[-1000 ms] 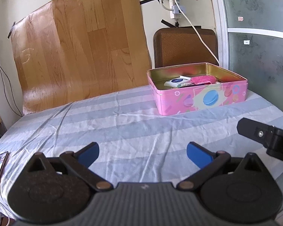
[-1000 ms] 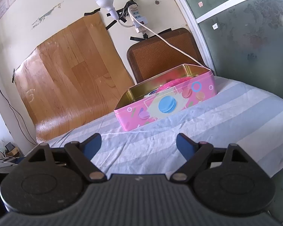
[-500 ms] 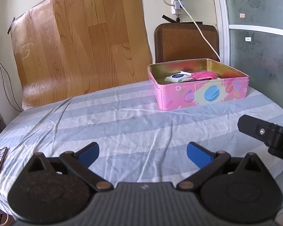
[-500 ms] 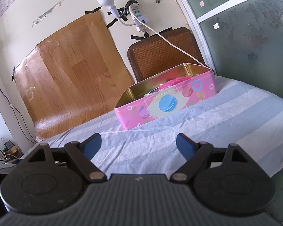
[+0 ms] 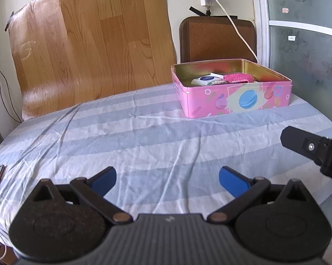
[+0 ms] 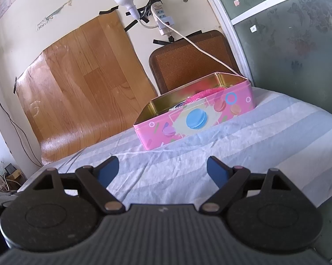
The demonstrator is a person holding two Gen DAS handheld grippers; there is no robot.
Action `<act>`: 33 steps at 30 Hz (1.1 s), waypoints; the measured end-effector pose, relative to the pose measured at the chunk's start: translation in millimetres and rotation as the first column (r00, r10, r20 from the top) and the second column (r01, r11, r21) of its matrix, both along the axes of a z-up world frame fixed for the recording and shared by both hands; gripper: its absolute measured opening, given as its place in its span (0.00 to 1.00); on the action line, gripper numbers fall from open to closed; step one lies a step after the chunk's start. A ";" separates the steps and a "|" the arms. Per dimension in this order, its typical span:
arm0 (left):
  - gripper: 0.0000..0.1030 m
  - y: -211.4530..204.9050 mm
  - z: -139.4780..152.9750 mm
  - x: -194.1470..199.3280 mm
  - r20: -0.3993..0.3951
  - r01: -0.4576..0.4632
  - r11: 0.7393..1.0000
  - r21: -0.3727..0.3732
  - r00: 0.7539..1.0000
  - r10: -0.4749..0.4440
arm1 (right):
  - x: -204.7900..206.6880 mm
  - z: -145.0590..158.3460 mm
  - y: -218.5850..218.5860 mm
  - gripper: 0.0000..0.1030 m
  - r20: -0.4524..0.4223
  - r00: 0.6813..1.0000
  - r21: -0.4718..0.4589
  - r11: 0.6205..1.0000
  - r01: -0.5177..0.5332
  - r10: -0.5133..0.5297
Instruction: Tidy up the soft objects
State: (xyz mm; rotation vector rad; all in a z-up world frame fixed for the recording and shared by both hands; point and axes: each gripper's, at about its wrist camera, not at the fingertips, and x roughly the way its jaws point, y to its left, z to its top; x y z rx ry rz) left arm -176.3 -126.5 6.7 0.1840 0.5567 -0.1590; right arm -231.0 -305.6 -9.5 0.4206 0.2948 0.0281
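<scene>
A blue-and-white striped sheet (image 5: 143,137), creased in places, is seen spread over the worktop. A pink tin (image 5: 232,101) stands open at the upper right of the left wrist frame, with a pink fluffy item (image 5: 238,78) and a white packet (image 5: 204,80) inside it. A wood-grain sheet (image 5: 90,44) is taped to the wall behind, beside a brown chair back (image 5: 216,39). The left gripper (image 5: 167,177) and right gripper (image 6: 162,169) are both held spread, nothing between their fingers.

Both wrist views are looking forward over the striped table (image 5: 157,137) toward its far edge, sharing the pink tin (image 5: 234,101) (image 6: 194,119); right view is sitting lower, nearer.
</scene>
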 end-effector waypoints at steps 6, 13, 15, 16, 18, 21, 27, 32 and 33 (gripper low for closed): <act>1.00 0.1 -2.8 2.3 -0.023 -0.002 1.000 -0.006 1.000 0.002 | 0.1 -0.2 -0.1 0.86 -0.001 1.000 0.000 1.000 0.000 0.000; 1.00 -0.1 -3.9 3.1 -0.034 -0.003 1.000 -0.010 0.999 0.003 | 0.0 -0.6 1.2 0.86 -0.003 1.000 -0.001 1.000 0.003 -0.003; 1.00 0.0 -3.9 3.3 -0.035 -0.003 1.000 -0.010 0.999 0.003 | -0.1 -0.4 1.3 0.86 -0.003 1.000 0.000 1.000 0.004 -0.004; 1.00 0.0 -3.9 3.3 -0.035 -0.003 1.000 -0.010 0.999 0.003 | 0.1 -1.1 2.2 0.86 -0.004 1.000 0.000 1.000 0.005 -0.005; 1.00 0.1 -3.9 3.4 -0.035 -0.003 1.000 -0.011 0.999 0.003 | 0.5 -1.7 2.6 0.86 -0.005 1.000 -0.001 1.000 0.006 -0.006; 1.00 -0.7 -4.5 3.7 -0.038 -0.004 1.000 -0.012 0.999 0.004 | 0.4 -1.5 2.7 0.86 -0.005 1.000 -0.001 1.000 0.006 -0.006; 1.00 -0.8 -5.4 4.2 -0.045 -0.004 1.000 -0.014 0.999 0.004 | 0.4 -1.7 2.8 0.86 -0.006 1.000 -0.001 1.000 0.006 -0.006; 1.00 -1.2 -5.1 4.2 -0.046 -0.005 1.000 -0.014 0.999 0.005 | 0.3 -2.3 3.9 0.86 -0.007 1.000 -0.001 1.000 0.008 -0.008; 1.00 -0.6 -5.4 4.5 -0.047 -0.004 1.000 -0.014 0.999 0.003 | 0.1 -2.7 3.8 0.86 -0.008 1.000 -0.001 1.000 0.008 -0.008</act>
